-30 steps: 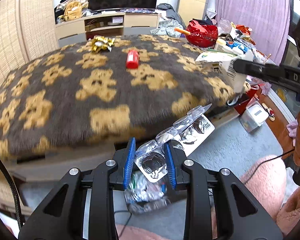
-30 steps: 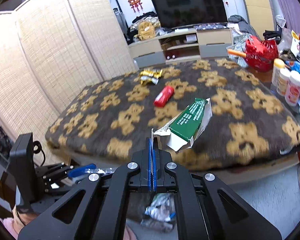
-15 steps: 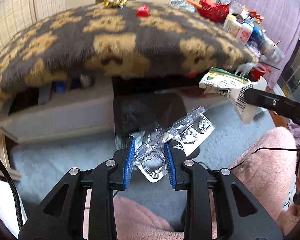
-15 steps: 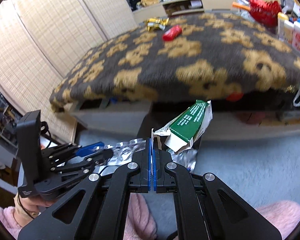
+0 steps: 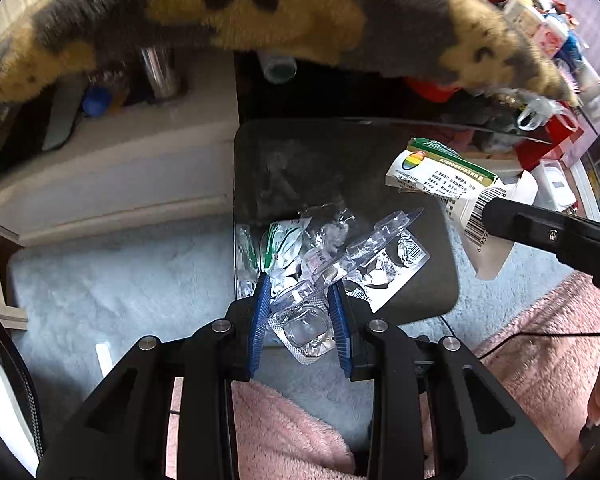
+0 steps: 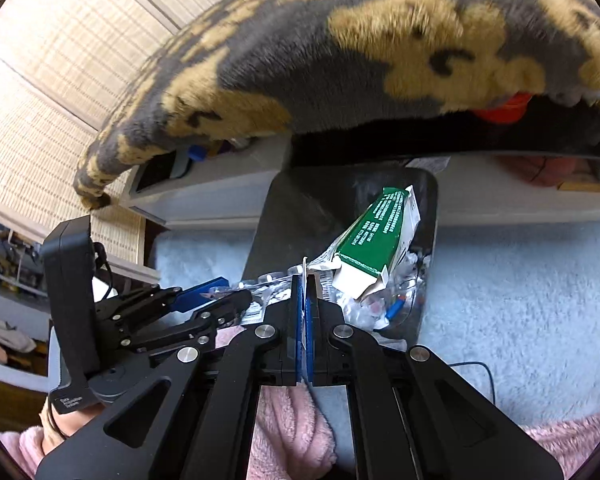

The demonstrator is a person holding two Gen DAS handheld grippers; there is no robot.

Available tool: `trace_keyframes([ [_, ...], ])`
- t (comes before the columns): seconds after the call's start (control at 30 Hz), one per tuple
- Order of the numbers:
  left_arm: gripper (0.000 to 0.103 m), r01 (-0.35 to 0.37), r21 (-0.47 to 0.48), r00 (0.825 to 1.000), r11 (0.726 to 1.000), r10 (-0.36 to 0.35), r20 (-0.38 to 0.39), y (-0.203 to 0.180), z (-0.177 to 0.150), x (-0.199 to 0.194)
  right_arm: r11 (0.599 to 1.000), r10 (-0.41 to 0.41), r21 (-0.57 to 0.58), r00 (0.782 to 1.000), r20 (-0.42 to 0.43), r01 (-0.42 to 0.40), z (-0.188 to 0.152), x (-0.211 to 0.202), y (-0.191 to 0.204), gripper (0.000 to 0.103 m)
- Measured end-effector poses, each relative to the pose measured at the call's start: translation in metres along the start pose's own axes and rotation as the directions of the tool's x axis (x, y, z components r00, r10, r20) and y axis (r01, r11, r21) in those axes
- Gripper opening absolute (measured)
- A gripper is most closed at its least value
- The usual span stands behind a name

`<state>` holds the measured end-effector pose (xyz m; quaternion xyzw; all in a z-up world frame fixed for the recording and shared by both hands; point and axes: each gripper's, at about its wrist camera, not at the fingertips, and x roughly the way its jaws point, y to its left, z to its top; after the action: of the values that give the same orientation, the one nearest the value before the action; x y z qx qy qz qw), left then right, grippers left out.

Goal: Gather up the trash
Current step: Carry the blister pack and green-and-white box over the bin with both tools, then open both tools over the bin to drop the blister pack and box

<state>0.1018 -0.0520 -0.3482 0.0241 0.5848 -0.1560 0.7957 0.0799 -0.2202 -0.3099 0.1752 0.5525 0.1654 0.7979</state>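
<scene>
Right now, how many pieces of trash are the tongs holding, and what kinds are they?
Clear blister packs: 1, in the left tongs
Green and white cardboard boxes: 1, in the right tongs
Total: 2, both held over the black bin

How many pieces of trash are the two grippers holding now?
2. The clear plastic blister pack sits in the left gripper; the green-and-white cardboard box hangs from the right gripper, both above the black bin.
</scene>
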Motion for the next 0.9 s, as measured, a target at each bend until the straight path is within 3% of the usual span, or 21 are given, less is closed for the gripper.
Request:
trace_keyframes([
  [0.27,0.029,0.014,-0.018,0.999,1.000,-0.015,-0.042,0.004,0.013,0.023,1.000,-0.028,0.006,0.998,-0.054,0.028,0.014,0.027,-0.007,0.007],
  [0.33,0.033,0.019,-0.022,0.999,1.000,-0.020,-0.045,0.005,0.015,0.025,0.999,-0.038,0.016,0.997,-0.061,0.039,0.016,0.029,-0.011,0.008],
  [0.4,0.044,0.021,-0.028,0.999,0.999,-0.023,-0.042,0.007,0.016,0.024,0.998,-0.051,0.026,0.997,-0.060,0.053,0.017,0.029,-0.015,0.015],
  [0.47,0.049,0.021,-0.034,0.999,0.999,-0.022,-0.034,0.008,0.015,0.021,0.997,-0.065,0.038,0.997,-0.049,0.066,0.019,0.027,-0.018,0.049],
  [0.53,0.055,0.021,-0.038,0.999,0.999,-0.022,-0.024,0.009,0.014,0.015,0.996,-0.079,0.047,0.996,-0.027,0.080,0.019,0.019,-0.020,0.050],
  [0.6,0.069,0.021,-0.041,1.000,0.999,-0.021,-0.009,0.012,0.013,0.007,0.994,-0.099,0.050,0.995,-0.006,0.099,0.020,0.010,-0.021,0.056],
  [0.7,0.084,0.025,-0.035,0.999,0.999,-0.024,0.038,0.011,0.009,-0.015,0.987,-0.159,0.034,0.986,0.039,0.158,0.021,-0.004,-0.017,0.075],
  [0.77,0.091,0.022,-0.033,0.997,0.999,-0.019,0.068,0.009,0.006,-0.029,0.978,-0.208,0.012,0.976,0.070,0.207,0.021,-0.015,-0.012,0.095],
  [0.9,0.095,0.034,-0.028,0.992,0.999,-0.031,0.121,0.008,0.003,-0.060,0.970,-0.239,-0.015,0.965,0.113,0.242,0.022,-0.033,-0.004,0.099],
])
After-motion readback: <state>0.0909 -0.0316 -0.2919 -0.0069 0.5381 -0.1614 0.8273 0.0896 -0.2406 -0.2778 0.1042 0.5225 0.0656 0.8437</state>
